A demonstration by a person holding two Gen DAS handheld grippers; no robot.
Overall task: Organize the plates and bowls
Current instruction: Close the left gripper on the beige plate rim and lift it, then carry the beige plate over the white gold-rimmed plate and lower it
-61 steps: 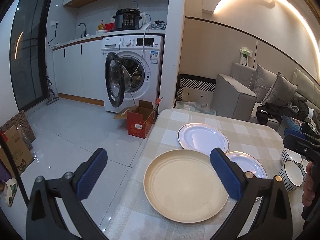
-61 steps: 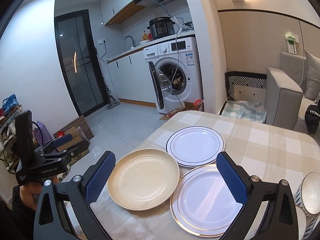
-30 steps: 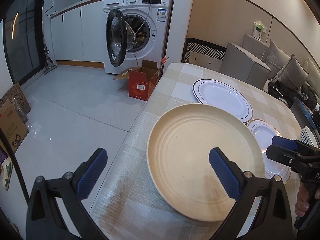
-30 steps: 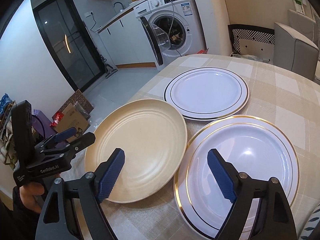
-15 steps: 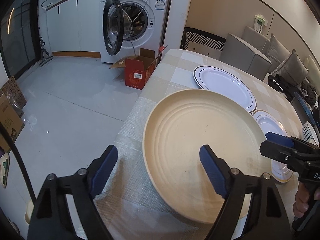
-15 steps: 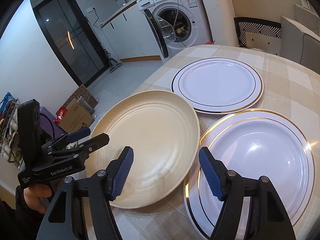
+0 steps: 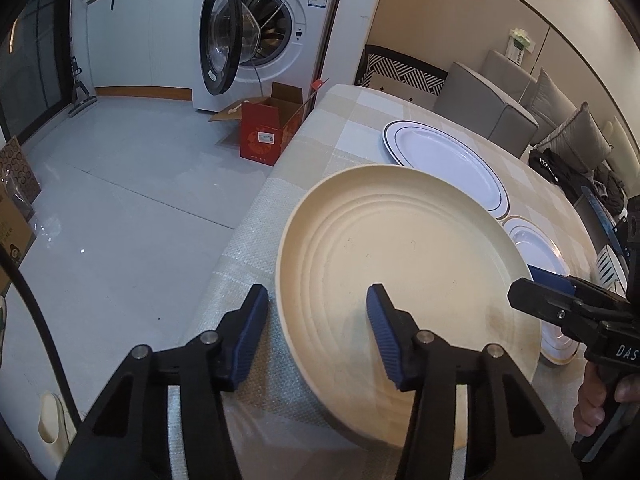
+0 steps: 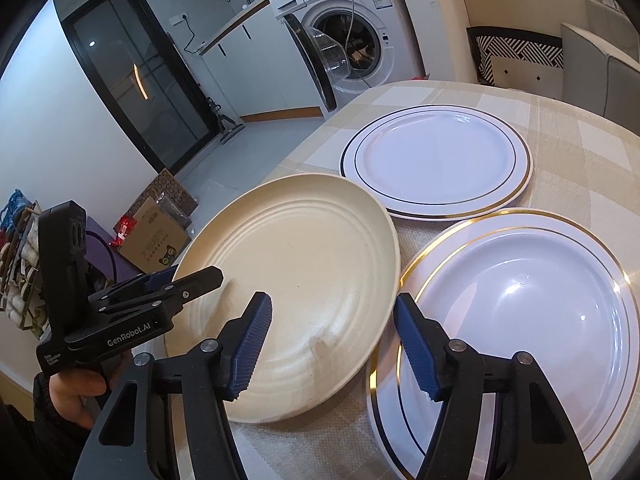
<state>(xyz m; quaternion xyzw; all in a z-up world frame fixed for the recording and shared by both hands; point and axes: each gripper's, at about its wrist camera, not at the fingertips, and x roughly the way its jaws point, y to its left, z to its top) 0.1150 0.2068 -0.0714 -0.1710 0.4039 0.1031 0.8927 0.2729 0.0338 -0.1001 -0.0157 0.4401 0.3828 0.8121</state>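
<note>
Grasping comes first: through the left wrist view we see our left gripper (image 7: 316, 322) closing astride the near-left rim of the beige plate (image 7: 404, 264) on the bench (image 7: 344, 120), pads not yet pressing. Through the right wrist view our right gripper (image 8: 332, 326) is closing too, one finger over the beige plate's right rim, the other over the gold-rimmed plate (image 8: 520, 304) just beside it, gripping nothing. Next, we judge, both must pinch the rim and lift level.

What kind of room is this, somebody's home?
Most likely a small flat's open kitchen and living area: a washing machine under the counter, a grey sofa with cushions, and a checked-cloth dining table set with plates.
</note>
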